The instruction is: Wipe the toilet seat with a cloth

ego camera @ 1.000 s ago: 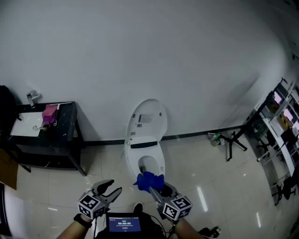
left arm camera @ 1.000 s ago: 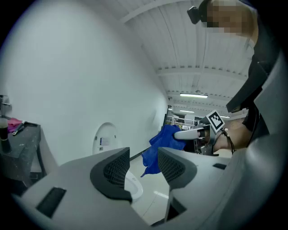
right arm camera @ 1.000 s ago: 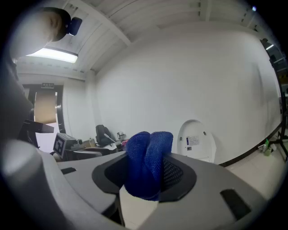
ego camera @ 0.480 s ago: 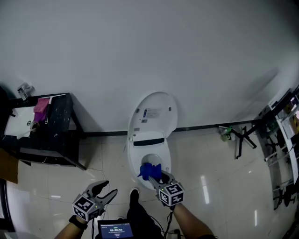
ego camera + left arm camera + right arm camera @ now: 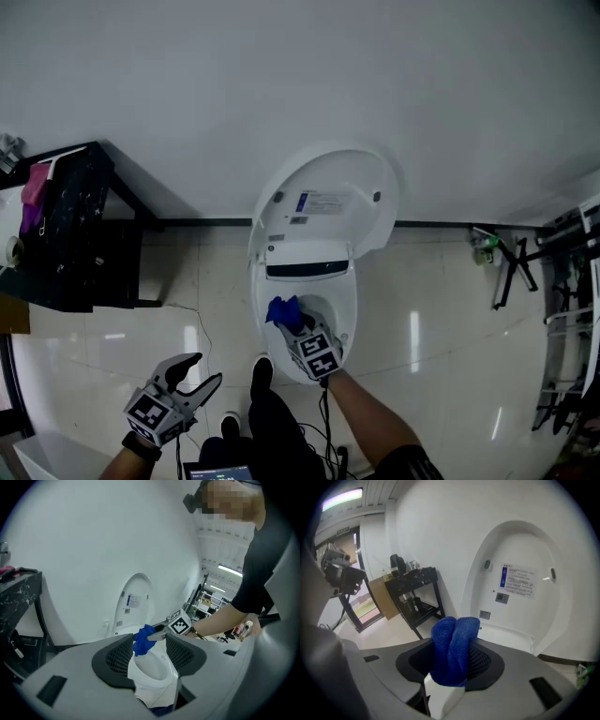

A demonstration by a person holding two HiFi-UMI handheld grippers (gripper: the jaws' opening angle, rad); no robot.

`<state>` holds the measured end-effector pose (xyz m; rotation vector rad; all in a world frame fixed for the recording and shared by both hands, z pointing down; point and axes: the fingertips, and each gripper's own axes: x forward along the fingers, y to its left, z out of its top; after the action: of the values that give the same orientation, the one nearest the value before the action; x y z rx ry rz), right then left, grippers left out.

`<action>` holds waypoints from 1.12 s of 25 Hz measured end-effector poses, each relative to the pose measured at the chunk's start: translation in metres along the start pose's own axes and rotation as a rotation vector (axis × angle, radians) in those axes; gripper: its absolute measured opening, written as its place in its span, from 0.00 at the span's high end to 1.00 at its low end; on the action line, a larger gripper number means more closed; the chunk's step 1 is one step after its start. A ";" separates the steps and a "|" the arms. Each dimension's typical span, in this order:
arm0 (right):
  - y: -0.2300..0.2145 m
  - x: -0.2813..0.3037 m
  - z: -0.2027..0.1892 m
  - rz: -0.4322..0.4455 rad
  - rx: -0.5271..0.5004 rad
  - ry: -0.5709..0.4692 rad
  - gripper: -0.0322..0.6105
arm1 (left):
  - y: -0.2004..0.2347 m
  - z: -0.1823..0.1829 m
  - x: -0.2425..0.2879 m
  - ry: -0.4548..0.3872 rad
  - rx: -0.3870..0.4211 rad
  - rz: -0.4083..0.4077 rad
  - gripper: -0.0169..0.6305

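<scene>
Over pale floor tiles, the right gripper [image 5: 293,322] clamped the blue cloth [image 5: 281,309] at the toilet seat [image 5: 349,305], apparently needing to press down and wipe; the left gripper [image 5: 202,368] hung open-jawed and empty.

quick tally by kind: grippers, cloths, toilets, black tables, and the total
grippers (left gripper, right gripper): 2
blue cloth: 1
toilet: 1
black table: 1
total: 5

Nubbly blue cloth [image 5: 452,651], glossy white toilet seat [image 5: 349,314]
</scene>
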<state>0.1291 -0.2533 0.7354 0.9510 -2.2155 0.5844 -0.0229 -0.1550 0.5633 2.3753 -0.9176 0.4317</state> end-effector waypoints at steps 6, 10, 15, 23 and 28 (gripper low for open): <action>-0.034 0.110 -0.050 0.055 -0.179 0.130 0.66 | 0.045 -0.032 0.076 0.028 -0.055 0.000 0.61; -0.042 0.162 -0.081 0.072 -0.334 0.213 0.66 | 0.046 -0.052 0.107 0.059 -0.101 -0.019 0.61; -0.054 0.209 -0.119 0.041 -0.390 0.291 0.66 | 0.053 -0.076 0.121 0.078 -0.165 -0.001 0.61; -0.059 0.240 -0.142 0.076 -0.449 0.313 0.64 | 0.060 -0.107 0.116 0.121 -0.236 0.040 0.61; -0.044 0.226 -0.176 0.137 -0.365 0.412 0.65 | 0.059 -0.112 0.111 0.128 -0.243 0.036 0.61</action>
<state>0.1115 -0.2795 1.0237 0.4463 -1.9300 0.3759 0.0054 -0.1814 0.7272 2.0892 -0.9013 0.4533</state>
